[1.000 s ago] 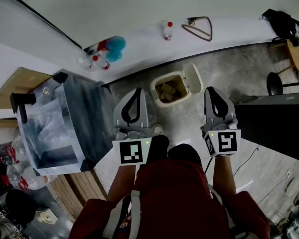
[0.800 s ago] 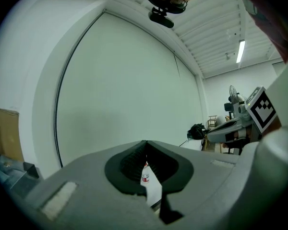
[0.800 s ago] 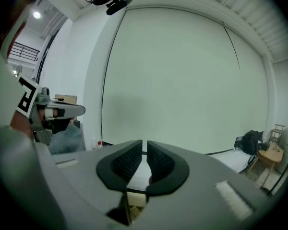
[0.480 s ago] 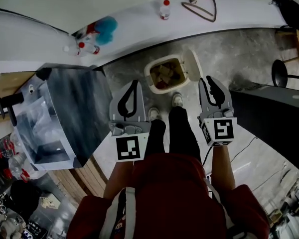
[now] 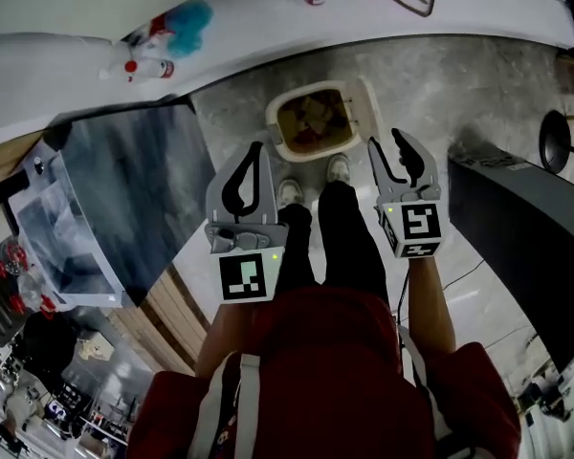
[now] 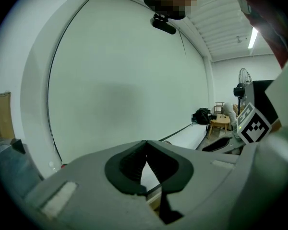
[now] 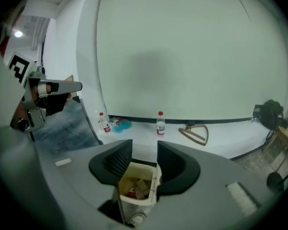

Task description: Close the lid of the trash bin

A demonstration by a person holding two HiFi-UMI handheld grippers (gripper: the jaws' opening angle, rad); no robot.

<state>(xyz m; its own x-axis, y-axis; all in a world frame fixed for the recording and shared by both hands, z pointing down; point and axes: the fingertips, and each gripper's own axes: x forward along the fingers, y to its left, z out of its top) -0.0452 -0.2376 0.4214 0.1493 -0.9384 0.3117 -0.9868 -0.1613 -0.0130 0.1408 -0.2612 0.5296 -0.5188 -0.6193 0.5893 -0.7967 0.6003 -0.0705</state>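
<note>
Floor (image 5: 478, 94): bare grey concrete, open on the far right of the trash bin; it ends at a white ledge (image 5: 268, 36) along the wall.
Grey cabinet (image 5: 139, 189): near the left arm, so there is little room to swing on that side.
Black case (image 5: 517, 228): close beside the right arm; it narrows the way in from the right.
Trash bin (image 5: 275, 130): on the floor at the foot of the ledge, just beyond the person's shoes (image 5: 289, 191), full of scraps.
Lid (image 5: 368, 113): raised, standing along the bin's right edge.
Right gripper (image 5: 387, 149): jaws have just been opening and stand well apart, with nothing between them.
Left gripper (image 5: 257, 149): tips together, empty.
Risk: a hard or off-centre push on the lid could probably slide or tip the bin; the open jaws might catch the lid's edge.
</note>
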